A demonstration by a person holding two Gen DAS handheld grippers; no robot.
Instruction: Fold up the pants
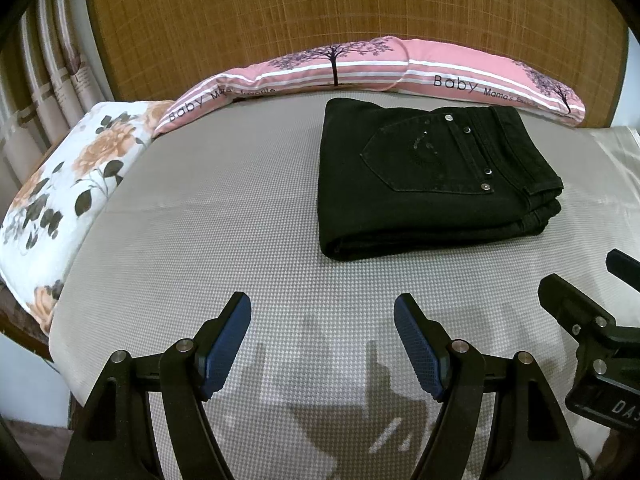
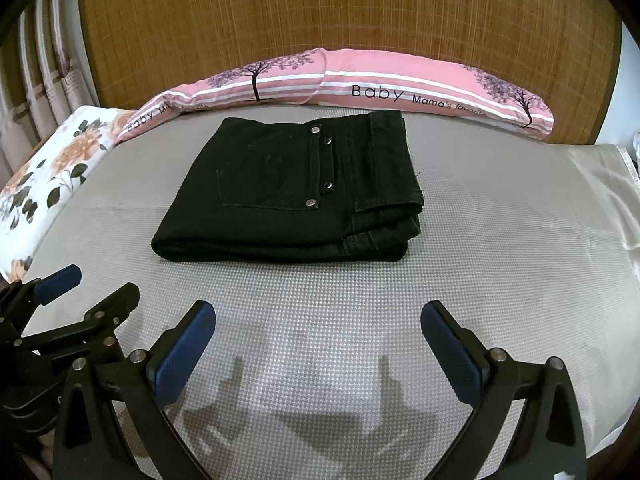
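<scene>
Black pants (image 1: 432,180) lie folded into a compact rectangle on the grey bed cover (image 1: 224,216), back pocket up; they also show in the right wrist view (image 2: 288,196). My left gripper (image 1: 322,312) is open and empty, held above the cover in front of the pants, apart from them. My right gripper (image 2: 318,320) is open and empty, also in front of the pants. The right gripper shows at the right edge of the left wrist view (image 1: 580,284), and the left gripper at the left edge of the right wrist view (image 2: 96,286).
A long pink pillow (image 1: 360,68) lies along the woven headboard (image 1: 320,8) behind the pants. A floral pillow (image 1: 72,184) lies at the left. Curtains (image 1: 44,92) hang at the far left. The bed's edge runs at the left and right.
</scene>
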